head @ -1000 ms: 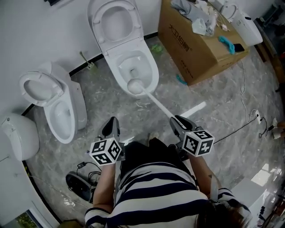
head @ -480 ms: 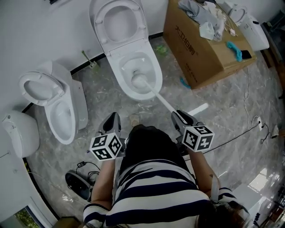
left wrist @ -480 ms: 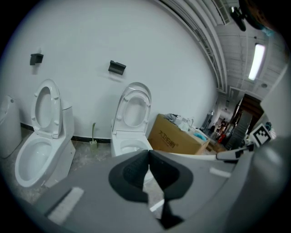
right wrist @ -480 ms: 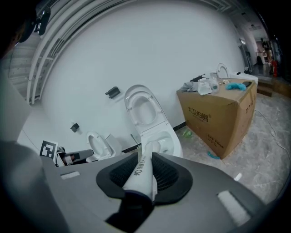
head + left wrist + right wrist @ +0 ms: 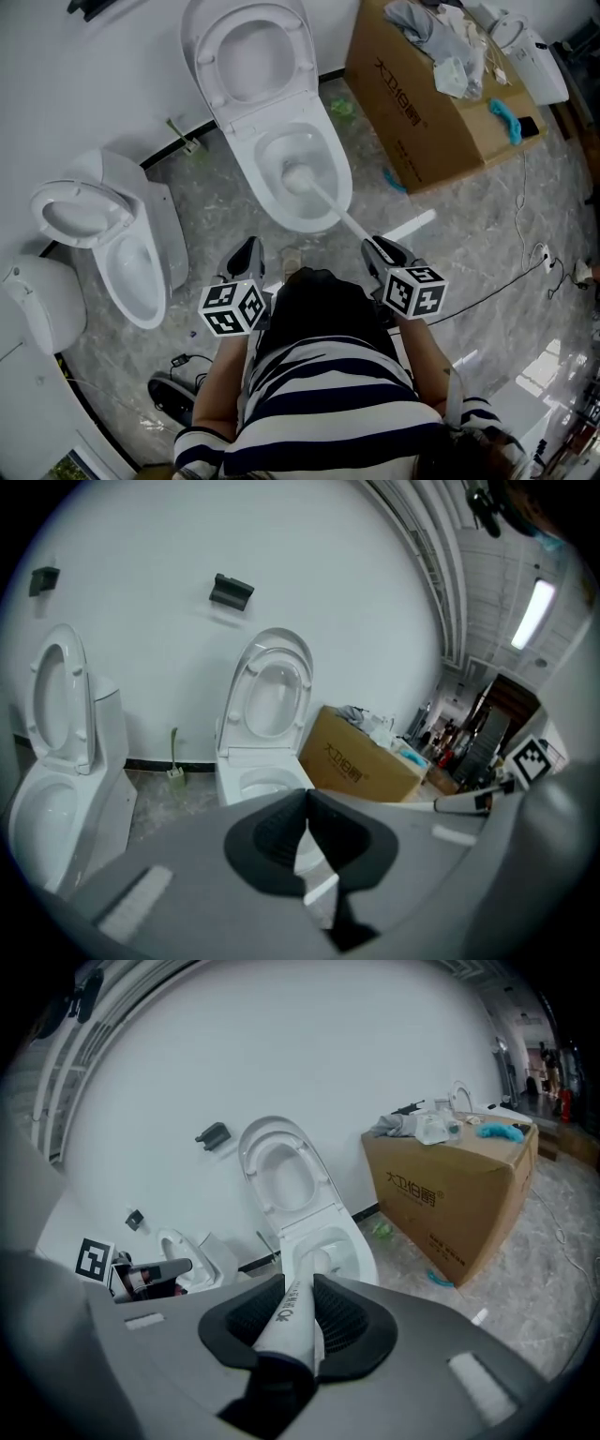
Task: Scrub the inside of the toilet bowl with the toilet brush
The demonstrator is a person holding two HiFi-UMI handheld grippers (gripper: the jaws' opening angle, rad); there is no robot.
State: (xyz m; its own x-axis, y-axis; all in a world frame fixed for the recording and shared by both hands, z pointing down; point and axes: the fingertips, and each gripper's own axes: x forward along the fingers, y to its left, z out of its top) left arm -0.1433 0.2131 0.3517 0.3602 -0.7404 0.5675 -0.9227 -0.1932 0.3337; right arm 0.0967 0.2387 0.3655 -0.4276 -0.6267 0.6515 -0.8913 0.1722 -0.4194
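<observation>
The white long-handled toilet brush [image 5: 330, 206] slants from the lower right up into the middle of the head view, its rounded head down inside the bowl of the white ceramic toilet [image 5: 341, 165], resting against the inner wall near the drain. That toilet stands in the upper centre of the frame with its seat and lid [image 5: 247, 47] raised against the white wall. The lower end of the handle sits in the right gripper [image 5: 380, 253], whose dark jaws are clamped on the shaft, as the right gripper view shows with the handle [image 5: 292, 1309] running out between the pads toward the bowl. The left gripper [image 5: 246, 257] hangs at lower left of centre, its jaws pressed together on nothing, well apart from the brush. A second white toilet [image 5: 141, 258] stands at the left edge, a brown cardboard box [image 5: 422, 122] heaped with clutter at upper right, all on a grey marbled floor [image 5: 469, 244].
</observation>
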